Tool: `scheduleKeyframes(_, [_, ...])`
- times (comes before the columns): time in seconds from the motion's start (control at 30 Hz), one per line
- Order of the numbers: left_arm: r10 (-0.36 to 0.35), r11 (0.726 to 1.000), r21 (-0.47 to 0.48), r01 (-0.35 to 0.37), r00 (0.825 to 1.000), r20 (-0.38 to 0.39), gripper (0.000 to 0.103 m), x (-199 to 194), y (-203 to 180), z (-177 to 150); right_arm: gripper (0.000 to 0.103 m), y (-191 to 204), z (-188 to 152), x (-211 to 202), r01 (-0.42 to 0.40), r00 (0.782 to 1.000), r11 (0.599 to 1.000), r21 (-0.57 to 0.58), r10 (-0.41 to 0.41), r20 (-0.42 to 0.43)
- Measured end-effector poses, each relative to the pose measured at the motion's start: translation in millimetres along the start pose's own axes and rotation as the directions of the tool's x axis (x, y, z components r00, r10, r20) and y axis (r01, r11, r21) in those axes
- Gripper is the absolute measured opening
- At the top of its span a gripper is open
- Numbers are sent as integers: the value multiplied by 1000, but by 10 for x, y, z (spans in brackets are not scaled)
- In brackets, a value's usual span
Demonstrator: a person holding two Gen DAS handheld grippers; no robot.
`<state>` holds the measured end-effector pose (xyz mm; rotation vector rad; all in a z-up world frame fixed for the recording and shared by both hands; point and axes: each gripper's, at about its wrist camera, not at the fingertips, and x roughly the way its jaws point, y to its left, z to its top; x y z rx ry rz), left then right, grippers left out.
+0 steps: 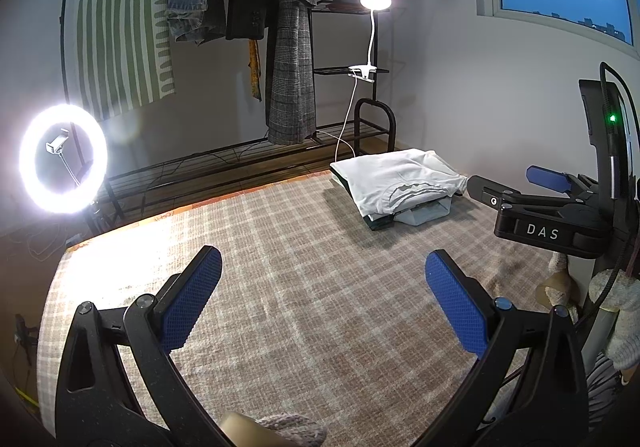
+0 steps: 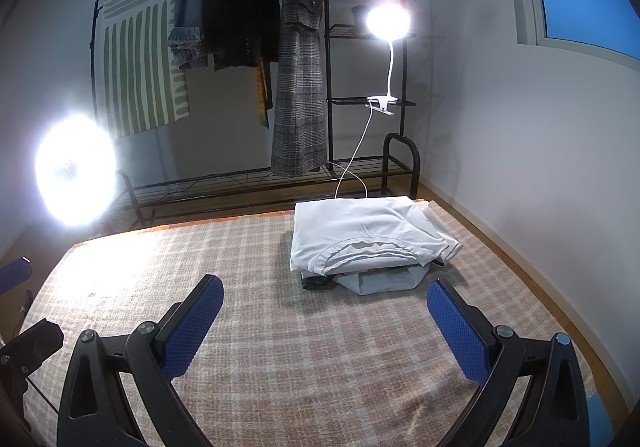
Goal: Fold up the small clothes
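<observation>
A stack of folded clothes (image 1: 400, 189) with a white shirt on top lies at the far right of the checked blanket (image 1: 300, 267); it also shows in the right wrist view (image 2: 368, 239). My left gripper (image 1: 323, 267) is open and empty above the blanket's middle. My right gripper (image 2: 325, 295) is open and empty, just short of the stack. The right gripper also shows from the side in the left wrist view (image 1: 520, 187), beside the stack.
A bright ring light (image 1: 63, 159) stands at the left edge. A black clothes rack (image 1: 240, 163) with hanging coats (image 1: 292, 47) and a clip lamp (image 1: 375, 1) stands behind the blanket. A wall and wooden floor strip (image 2: 520, 267) run along the right.
</observation>
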<state>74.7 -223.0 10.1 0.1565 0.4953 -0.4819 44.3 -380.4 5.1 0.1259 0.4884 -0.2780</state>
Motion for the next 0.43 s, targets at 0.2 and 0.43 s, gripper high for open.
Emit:
scheduleKeyframes(0.2, [17,1000,6,-18,1000,16,103,-34,-2,-4,103,7,-2,-4,1,1000,1000,-3,-1,1])
scheduleKeyframes(0.43, [2,1000,2,-2,999,35,103,-71,50,-17,103,19,-13,19,-10,1000,1000,-9,10,-6])
